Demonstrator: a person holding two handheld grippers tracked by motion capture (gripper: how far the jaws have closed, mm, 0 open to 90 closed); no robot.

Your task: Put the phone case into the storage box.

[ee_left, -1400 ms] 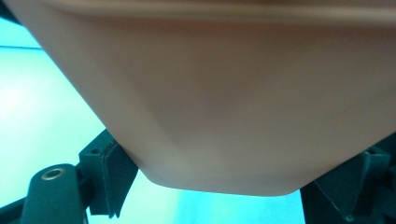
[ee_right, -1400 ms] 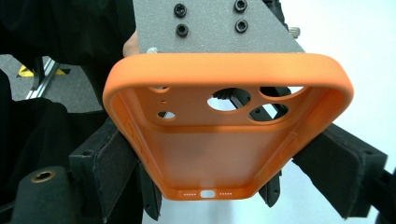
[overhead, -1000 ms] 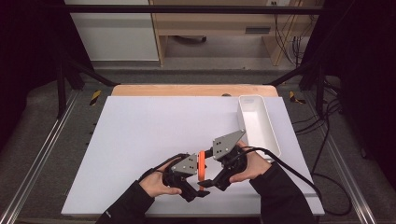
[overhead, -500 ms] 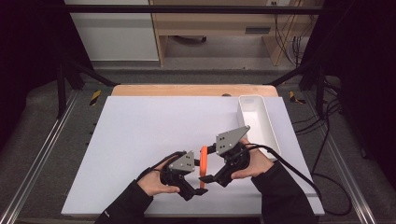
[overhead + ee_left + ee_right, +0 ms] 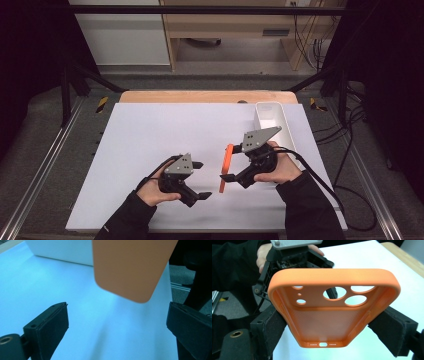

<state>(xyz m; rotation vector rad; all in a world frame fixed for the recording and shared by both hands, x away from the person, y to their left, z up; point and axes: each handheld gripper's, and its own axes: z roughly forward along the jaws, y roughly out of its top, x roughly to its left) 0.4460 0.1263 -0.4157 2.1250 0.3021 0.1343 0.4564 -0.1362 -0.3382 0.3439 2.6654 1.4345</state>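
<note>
I have the orange phone case (image 5: 332,310) clamped by its 2 long sides in my right gripper (image 5: 231,174), lifted off the white mat (image 5: 150,135) and standing on edge between my hands. In the right gripper view its open inside faces the camera, camera cut-outs at the far end and the charging port slot nearest the jaws. My left gripper (image 5: 200,179) sits just beside it with its jaws wide apart and nothing between them; in the left gripper view the case's smooth back hangs ahead of the gap, clear of both pads.

As I judge it, the pickup is done and the case now rests with 1 gripper. What is left looks like setting it down, most likely in the white bin (image 5: 272,125) beyond my right hand, which is empty as far as I can see.

Against the picture from 1 second ago, the 2 grippers were then close together around the case; since then the left has opened and drawn back toward me, and the right has carried the case slightly toward the bin.
</note>
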